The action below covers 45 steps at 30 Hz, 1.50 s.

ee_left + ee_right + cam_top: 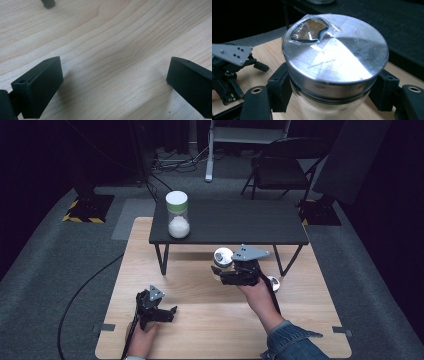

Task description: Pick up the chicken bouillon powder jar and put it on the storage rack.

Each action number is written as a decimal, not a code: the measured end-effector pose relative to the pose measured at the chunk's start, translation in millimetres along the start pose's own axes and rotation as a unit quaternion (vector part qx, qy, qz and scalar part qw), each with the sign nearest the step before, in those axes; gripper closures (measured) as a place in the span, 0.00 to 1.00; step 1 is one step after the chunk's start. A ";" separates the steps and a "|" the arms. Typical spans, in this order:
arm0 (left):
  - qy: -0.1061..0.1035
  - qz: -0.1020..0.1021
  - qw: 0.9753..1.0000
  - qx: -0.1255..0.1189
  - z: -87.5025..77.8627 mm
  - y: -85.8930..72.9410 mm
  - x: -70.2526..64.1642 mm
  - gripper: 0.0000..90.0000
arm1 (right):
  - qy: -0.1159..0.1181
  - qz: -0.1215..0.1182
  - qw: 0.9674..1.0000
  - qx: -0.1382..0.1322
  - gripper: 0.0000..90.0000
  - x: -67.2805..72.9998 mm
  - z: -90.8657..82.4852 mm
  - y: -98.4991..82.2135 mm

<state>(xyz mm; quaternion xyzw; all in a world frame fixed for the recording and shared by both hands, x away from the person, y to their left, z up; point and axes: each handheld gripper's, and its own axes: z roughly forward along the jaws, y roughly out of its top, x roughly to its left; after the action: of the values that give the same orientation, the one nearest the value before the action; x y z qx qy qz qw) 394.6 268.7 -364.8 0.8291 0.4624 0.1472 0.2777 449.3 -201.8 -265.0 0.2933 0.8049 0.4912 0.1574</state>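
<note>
Overhead view, two close gripper views

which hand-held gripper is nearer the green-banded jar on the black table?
Right. The right hand-held gripper, holding a metal-lidded shaker, is just before the table edge; the left hand-held gripper sits far back from the green-banded jar.

We see a small glass shaker with a round, flat silver metal lid [334, 55], held upright above the light wooden board, in front of the low black table. Clear tape covers the lid, and beneath it a curved opening near the rim shows brownish. Pale, whitish contents show through the glass body.
</note>
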 end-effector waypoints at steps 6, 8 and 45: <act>0.001 0.000 1.000 0.001 0.2 0.5 0.0 0.01 | -0.007 0.006 1.000 -0.007 0.34 -6.5 -14.5 11.7; 0.001 -0.002 1.000 0.000 0.4 0.4 -0.4 0.01 | -0.007 0.008 1.000 -0.007 0.34 -9.5 -18.1 16.4; 0.003 -0.004 1.000 -0.001 0.2 -0.1 -1.6 0.01 | -0.056 0.043 0.997 -0.004 0.34 -53.6 3.7 91.5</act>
<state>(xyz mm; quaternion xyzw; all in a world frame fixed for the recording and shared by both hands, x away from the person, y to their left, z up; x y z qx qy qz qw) 393.7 267.2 -365.1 0.8265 0.4667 0.1488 0.2775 522.1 -201.3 -187.8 0.3542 0.7795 0.4836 0.1820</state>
